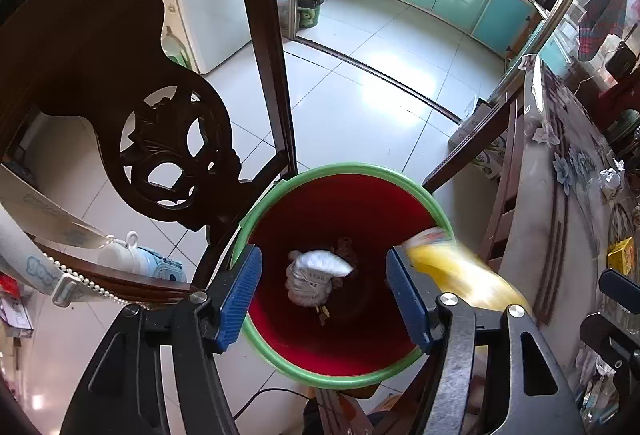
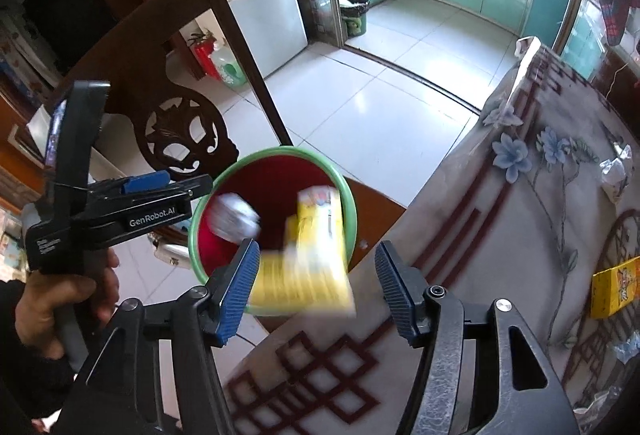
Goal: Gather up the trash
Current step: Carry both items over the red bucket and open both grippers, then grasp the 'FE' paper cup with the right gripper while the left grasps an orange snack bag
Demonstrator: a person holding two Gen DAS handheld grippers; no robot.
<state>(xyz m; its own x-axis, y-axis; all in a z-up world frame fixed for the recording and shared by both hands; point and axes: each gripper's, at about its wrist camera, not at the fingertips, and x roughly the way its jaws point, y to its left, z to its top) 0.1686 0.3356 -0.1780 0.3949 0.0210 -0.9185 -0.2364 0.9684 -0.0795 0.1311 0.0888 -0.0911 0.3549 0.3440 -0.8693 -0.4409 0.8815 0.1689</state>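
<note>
Trash: yellow box (image 2: 304,267) blurred, dropping over bin (image 2: 347,203) rim, 1 white wad (image 1: 316,275) inside | step: drop-off | right gripper (image 2: 316,289) fingers apart, empty; left gripper (image 1: 324,299) same | next: fetch bench (image 2: 460,235) trash: 1 yellow box (image 2: 614,287), 1 crumpled paper (image 2: 616,171).

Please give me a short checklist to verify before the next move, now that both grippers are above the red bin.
1. Left gripper empty, jaws open over the red bin: ok.
2. Right gripper has let go of the yellow package, pads apart from it: ok.
3. Yellow package fully inside the bin: cannot tell; it is blurred, at the rim.
4. White wad inside the bin: ok.
5. Table free of trash: not ok; crumpled paper and a yellow box remain.
</note>
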